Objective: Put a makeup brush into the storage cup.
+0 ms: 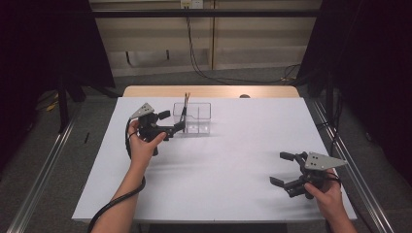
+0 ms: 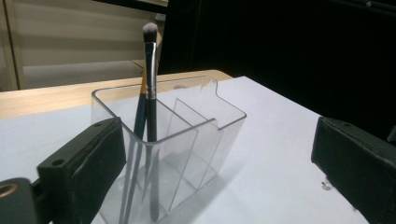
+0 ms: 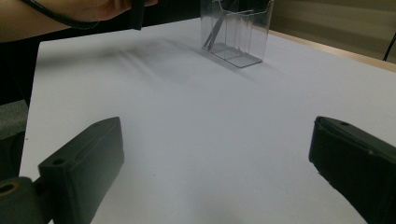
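**Mostly black, white and see-through here**

Table top [image 1: 218,160] is plain white with a tan wood edge at the far side. Organizer [image 2: 187,135] is clear plastic. One brush [image 2: 150,88] has a dark handle, silver band and whitish tip. Both grippers [image 1: 167,128] [image 1: 286,170] are black with grey plates.

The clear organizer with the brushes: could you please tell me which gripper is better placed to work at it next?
Probably the left gripper: its open jaws sit right at the clear organizer holding the brushes. The right gripper rests far off near the table's front corner.
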Tool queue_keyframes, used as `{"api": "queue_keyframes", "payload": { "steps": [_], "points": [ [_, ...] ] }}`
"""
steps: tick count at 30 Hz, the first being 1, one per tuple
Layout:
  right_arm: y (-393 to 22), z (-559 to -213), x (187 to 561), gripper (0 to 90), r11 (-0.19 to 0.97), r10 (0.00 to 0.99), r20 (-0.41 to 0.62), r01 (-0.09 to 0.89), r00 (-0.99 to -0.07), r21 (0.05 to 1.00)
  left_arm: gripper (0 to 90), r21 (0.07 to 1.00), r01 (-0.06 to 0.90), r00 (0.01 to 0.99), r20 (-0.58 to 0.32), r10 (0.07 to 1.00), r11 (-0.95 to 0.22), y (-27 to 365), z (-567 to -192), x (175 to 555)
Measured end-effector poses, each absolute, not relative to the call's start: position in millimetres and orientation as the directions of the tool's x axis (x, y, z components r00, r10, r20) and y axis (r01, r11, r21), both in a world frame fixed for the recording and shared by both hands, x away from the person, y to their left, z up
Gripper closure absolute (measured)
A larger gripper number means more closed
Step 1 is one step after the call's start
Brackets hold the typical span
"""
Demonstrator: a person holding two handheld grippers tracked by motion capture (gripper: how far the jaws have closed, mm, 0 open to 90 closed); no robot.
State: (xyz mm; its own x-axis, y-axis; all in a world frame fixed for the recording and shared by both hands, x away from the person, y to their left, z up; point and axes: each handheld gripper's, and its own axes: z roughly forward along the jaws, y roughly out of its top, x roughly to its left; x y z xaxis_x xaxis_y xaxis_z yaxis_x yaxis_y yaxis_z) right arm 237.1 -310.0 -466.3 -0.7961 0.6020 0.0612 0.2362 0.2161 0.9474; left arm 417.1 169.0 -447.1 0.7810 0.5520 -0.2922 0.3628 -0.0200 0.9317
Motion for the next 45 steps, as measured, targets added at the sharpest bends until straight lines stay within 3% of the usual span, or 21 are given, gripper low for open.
{"api": "queue_keyframes", "payload": {
  "steps": [45],
  "points": [
    [-311.1, -468.2, 237.0, 0.0, 0.193, 0.644, 0.08, 0.264, -0.76, 0.945, 0.8, 0.954, 0.288, 0.849, -0.215, 0.482, -0.081, 190.7, -441.9, 377.6]
  ]
}}
